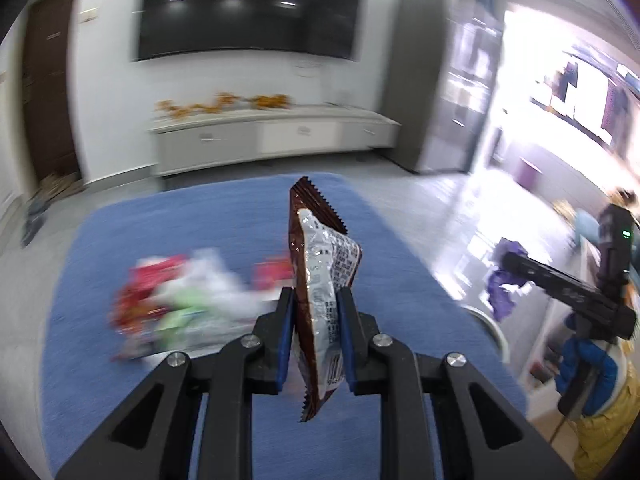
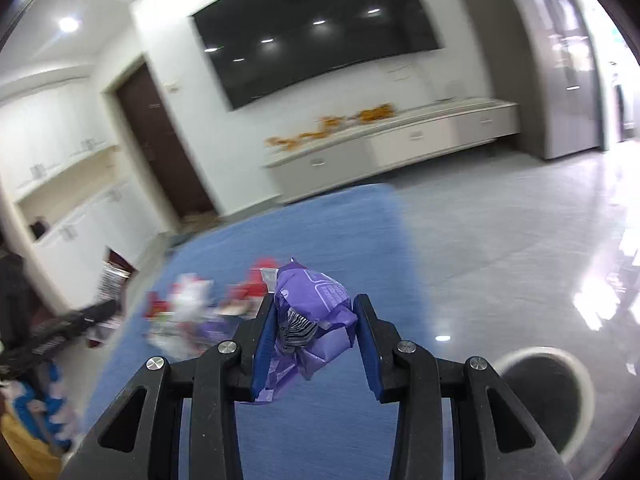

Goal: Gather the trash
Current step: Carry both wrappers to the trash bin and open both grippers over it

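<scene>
My left gripper [image 1: 316, 296] is shut on a brown and silver snack wrapper [image 1: 322, 280], held upright above the blue table [image 1: 160, 220]. A blurred pile of red, white and green wrappers [image 1: 180, 300] lies on the table to its left. My right gripper [image 2: 316, 304] is shut on a crumpled purple wrapper [image 2: 316, 304] above the same blue table [image 2: 320, 232]; it also shows at the right of the left wrist view [image 1: 506, 284]. The pile shows in the right wrist view [image 2: 200, 308]. A round white-rimmed bin [image 2: 540, 392] stands on the floor at lower right.
A wall TV [image 1: 248, 8] hangs over a low white cabinet [image 1: 272, 136]. A dark door [image 2: 160, 140] is at the left. Glossy grey floor [image 2: 500, 248] lies right of the table. The bin's rim also shows beside the table edge [image 1: 490, 324].
</scene>
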`<state>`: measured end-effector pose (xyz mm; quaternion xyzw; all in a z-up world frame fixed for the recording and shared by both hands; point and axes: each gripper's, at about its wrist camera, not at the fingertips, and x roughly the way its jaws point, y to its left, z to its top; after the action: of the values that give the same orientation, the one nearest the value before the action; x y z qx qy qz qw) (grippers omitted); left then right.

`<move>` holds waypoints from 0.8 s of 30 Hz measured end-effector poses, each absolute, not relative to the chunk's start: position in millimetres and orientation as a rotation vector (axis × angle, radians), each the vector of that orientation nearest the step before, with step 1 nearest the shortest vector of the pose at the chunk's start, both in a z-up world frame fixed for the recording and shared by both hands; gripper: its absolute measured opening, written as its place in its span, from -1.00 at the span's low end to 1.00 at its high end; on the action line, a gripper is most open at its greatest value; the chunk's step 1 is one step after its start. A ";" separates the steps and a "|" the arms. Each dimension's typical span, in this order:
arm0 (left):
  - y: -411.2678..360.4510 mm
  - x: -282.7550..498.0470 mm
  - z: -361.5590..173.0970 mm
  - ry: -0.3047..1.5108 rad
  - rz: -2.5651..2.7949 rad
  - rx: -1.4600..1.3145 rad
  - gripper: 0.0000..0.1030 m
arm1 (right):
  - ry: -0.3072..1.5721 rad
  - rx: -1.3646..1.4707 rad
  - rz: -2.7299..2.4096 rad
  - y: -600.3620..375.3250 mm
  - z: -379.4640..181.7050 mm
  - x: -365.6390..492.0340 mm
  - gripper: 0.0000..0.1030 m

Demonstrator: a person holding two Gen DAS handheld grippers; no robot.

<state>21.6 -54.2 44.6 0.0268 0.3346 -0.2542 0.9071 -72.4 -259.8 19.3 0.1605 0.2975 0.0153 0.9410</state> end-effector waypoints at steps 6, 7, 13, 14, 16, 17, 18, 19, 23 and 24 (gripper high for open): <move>-205.7 20.6 18.4 0.784 -0.760 0.197 -0.61 | 0.660 0.387 -0.246 -367.2 -19.5 -101.6 -0.31; -230.2 19.2 9.9 0.810 -0.796 0.210 -0.61 | 0.679 0.416 -0.288 -388.1 -32.2 -106.2 -0.30; -337.1 12.6 -33.2 0.938 -0.916 0.277 -0.56 | 0.780 0.473 -0.384 -445.0 -73.0 -114.5 -0.29; -345.6 18.4 -38.5 0.950 -0.923 0.285 -0.56 | 0.793 0.476 -0.389 -453.8 -73.8 -116.1 -0.26; -367.1 20.6 -53.9 0.993 -0.948 0.287 -0.40 | 0.824 0.493 -0.398 -462.5 -82.7 -114.8 -0.23; -373.2 23.7 -59.4 1.005 -0.957 0.283 -0.23 | 0.836 0.507 -0.394 -468.0 -90.3 -113.9 -0.16; -381.2 25.5 -65.5 1.019 -0.964 0.281 -0.05 | 0.848 0.518 -0.394 -471.6 -92.7 -109.7 -0.10; -387.0 26.5 -67.4 1.023 -0.965 0.280 0.03 | 0.860 0.533 -0.401 -477.2 -102.4 -107.2 0.03; -400.9 29.6 -78.9 1.047 -0.961 0.278 0.12 | 0.886 0.574 -0.432 -495.0 -113.8 -114.6 0.13; -404.2 28.8 -79.1 1.045 -0.958 0.281 0.12 | 0.891 0.577 -0.437 -495.9 -109.6 -116.9 0.13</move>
<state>28.9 -404.2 -79.1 0.1285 0.4780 -0.4384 0.7502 -116.9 -495.9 -109.6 0.2727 0.4215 -0.2066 0.8398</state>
